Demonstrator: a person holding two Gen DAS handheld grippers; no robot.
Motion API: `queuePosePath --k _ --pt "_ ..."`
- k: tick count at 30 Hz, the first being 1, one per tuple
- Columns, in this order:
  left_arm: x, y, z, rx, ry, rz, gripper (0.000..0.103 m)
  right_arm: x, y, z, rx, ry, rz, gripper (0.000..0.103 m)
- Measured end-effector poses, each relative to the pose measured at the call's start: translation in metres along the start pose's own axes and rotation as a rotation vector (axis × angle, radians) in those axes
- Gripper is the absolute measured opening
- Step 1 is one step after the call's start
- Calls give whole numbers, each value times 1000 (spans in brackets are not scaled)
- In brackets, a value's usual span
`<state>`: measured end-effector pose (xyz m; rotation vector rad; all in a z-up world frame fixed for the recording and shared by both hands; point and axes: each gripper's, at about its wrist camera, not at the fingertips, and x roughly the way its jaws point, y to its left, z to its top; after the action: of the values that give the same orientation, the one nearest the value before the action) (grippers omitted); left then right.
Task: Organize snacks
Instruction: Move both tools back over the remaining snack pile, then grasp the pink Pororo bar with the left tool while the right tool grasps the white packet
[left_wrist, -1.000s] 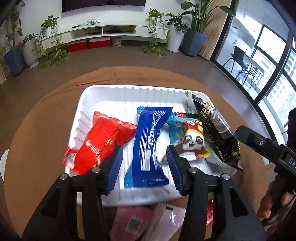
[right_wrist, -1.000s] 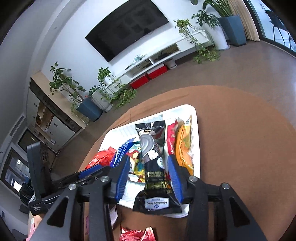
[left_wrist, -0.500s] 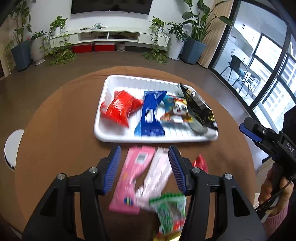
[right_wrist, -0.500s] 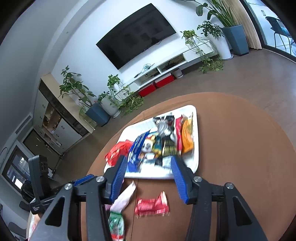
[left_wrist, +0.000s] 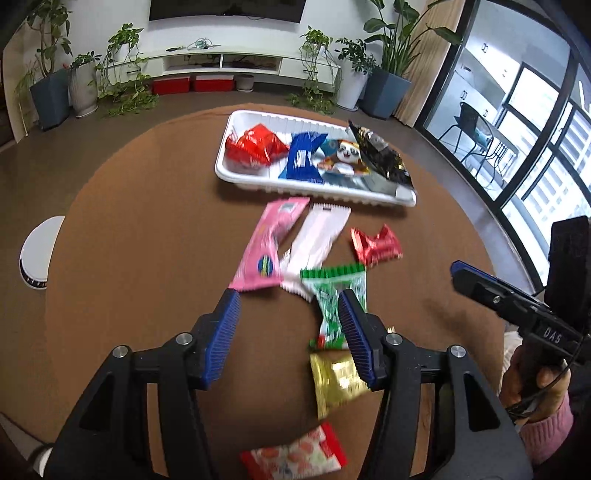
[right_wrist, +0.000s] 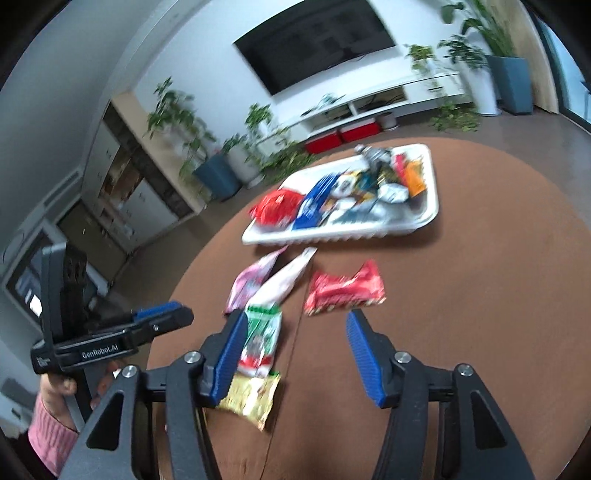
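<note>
Both grippers' fingers spread, jaws just been opening, nothing between: left gripper (left_wrist: 288, 332), right gripper (right_wrist: 295, 354). Judged step: between picks. Loose packets mid-frame: green-white packet (left_wrist: 338, 295), red wrapper (right_wrist: 345, 290), pink packet (left_wrist: 271, 243). White tray (left_wrist: 314, 186), upper centre, part-filled. Next: centre jaws over one packet.

A round brown table (left_wrist: 140, 229) carries a white tray (left_wrist: 236, 177) and loose snack packets (left_wrist: 325, 240) beside it.

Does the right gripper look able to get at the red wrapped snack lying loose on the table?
Probably yes: the right gripper is open and empty, and the red snack lies flat just ahead, apart from the other packets.
</note>
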<state>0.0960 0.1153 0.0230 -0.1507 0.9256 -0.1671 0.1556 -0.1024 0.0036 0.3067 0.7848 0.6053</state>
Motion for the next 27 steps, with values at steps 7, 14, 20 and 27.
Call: queuePosePath --k 7,14,20,27 --pt "6 2 -1 7 5 23 56 17 18 -17 -57 49 -7 59" --pt "29 9 32 14 13 37 56 25 17 -18 -42 63 -5 59" --pt "67 14 54 29 56 54 56 31 11 -17 -22 75 -5 59" --pt "106 18 62 51 97 52 50 37 11 -15 -23 88 -10 59"
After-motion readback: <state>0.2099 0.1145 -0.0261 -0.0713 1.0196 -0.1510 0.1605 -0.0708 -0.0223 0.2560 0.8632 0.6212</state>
